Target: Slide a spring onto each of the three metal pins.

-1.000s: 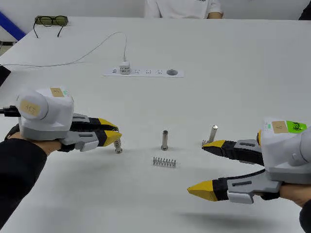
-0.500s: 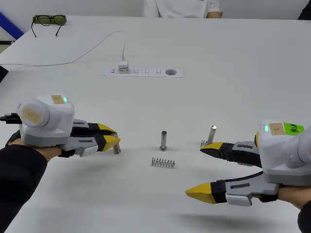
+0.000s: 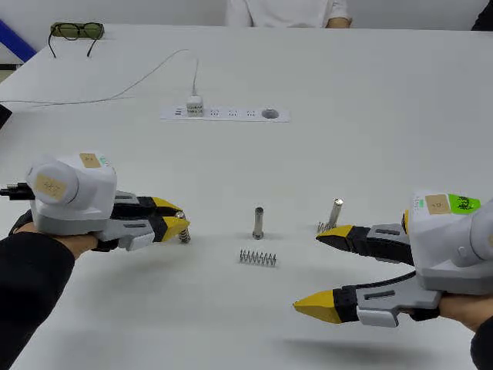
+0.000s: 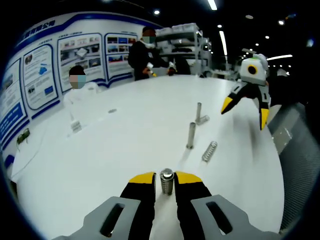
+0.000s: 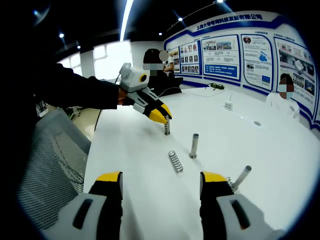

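1. Done, as I judged it: one pin of three. The left pin point(image 4: 166, 175), at 9 o'clock from the middle pin point(image 3: 259, 222), stood with a fitted spring point(image 5: 167, 128) coiled around its shaft.
2. The left tongs point(image 4: 165, 179) were drawn to a narrow gap flanking the left pin. Whether they pinched it or merely stood beside it, I could not tell.
3. Left to do: the middle pin was bare. A loose spring point(image 3: 258, 257) lay flat on the worktop point(image 3: 370, 154) at its 6 o'clock, near but apart.
4. The right tongs point(image 3: 317, 271) were spread wide and held nothing. One tip sat near the right pin point(image 3: 337, 210), which stood at 3 o'clock from the middle pin.
5. Hard to make out: a small spring point(image 3: 323, 227) sat at the right pin's base, seemingly beside the shaft rather than on it. The right pin also seemed to lean, but both were too small to settle.
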A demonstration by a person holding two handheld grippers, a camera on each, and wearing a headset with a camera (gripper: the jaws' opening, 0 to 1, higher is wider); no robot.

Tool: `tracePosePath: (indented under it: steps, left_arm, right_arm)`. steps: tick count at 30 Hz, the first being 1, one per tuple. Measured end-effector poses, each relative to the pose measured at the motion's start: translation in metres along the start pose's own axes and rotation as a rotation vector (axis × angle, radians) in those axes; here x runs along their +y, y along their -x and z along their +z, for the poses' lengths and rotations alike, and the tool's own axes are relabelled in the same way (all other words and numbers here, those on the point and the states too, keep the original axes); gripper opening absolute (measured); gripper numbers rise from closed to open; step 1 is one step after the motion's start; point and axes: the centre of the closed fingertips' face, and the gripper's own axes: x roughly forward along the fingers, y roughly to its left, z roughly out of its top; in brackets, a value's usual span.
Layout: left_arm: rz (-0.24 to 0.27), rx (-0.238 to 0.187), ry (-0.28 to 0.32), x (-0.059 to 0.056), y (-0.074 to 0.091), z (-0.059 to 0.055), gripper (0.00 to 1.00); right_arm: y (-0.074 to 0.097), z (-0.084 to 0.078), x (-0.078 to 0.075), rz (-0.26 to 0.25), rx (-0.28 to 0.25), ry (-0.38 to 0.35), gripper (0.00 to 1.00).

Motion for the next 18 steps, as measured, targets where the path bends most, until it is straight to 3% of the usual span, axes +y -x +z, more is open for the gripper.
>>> tracePosePath:
  steps: [6,18]
  left_arm:
    - [0.0,-0.002,0.003,0.0,0.002,0.0,0.2]
    - [0.028,-0.043,-0.023,0.005,0.02,0.021,0.25]
  right_arm:
    - [0.0,-0.001,0.0,0.0,0.002,0.0,0.64]
    - [0.0,-0.001,0.0,0.0,0.002,0.001,0.64]
